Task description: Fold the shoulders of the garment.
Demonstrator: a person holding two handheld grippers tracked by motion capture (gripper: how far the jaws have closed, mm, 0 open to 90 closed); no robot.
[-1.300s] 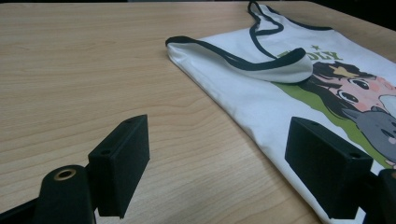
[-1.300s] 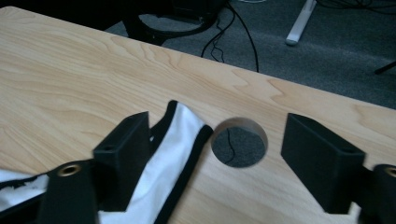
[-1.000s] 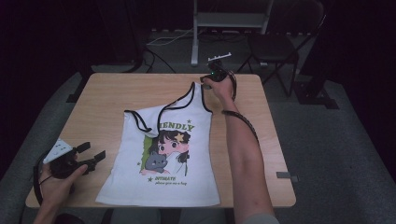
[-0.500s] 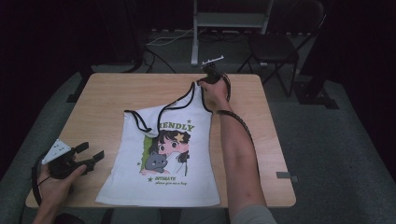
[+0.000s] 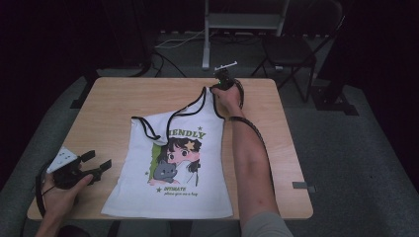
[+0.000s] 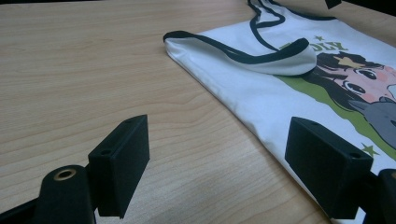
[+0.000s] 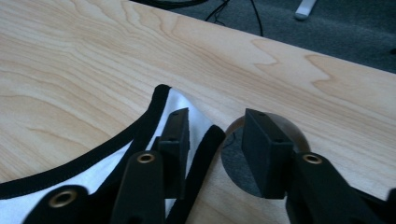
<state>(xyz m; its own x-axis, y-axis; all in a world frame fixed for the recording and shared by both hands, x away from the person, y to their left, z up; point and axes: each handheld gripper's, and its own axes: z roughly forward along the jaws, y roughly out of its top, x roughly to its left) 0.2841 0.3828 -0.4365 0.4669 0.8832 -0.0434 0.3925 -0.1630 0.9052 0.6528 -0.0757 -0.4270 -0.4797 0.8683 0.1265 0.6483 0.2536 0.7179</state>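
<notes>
1. A tank top [image 5: 174, 168] lies flat on the desk [image 5: 108, 103], its hem at the near edge and its straps toward the far side.
2. The left strap [image 5: 148, 129] is folded over onto the chest.
3. The right strap [image 5: 205, 96] reaches toward the far edge, beside a round hole in the desk [image 7: 243, 163].
4. The right gripper [image 5: 217, 89] sits at that strap's tip, one jaw on the strap, the other over the hole.
5. The left gripper [image 5: 94, 167] rests on the desk's near left corner, just left of the tank top.
6. A chair [image 5: 291, 49] stands on the floor behind the desk.

the high view is dim, its surroundings almost black; both gripper views are brighter and evenly lit, though the nearest jaws look slightly soft.
</notes>
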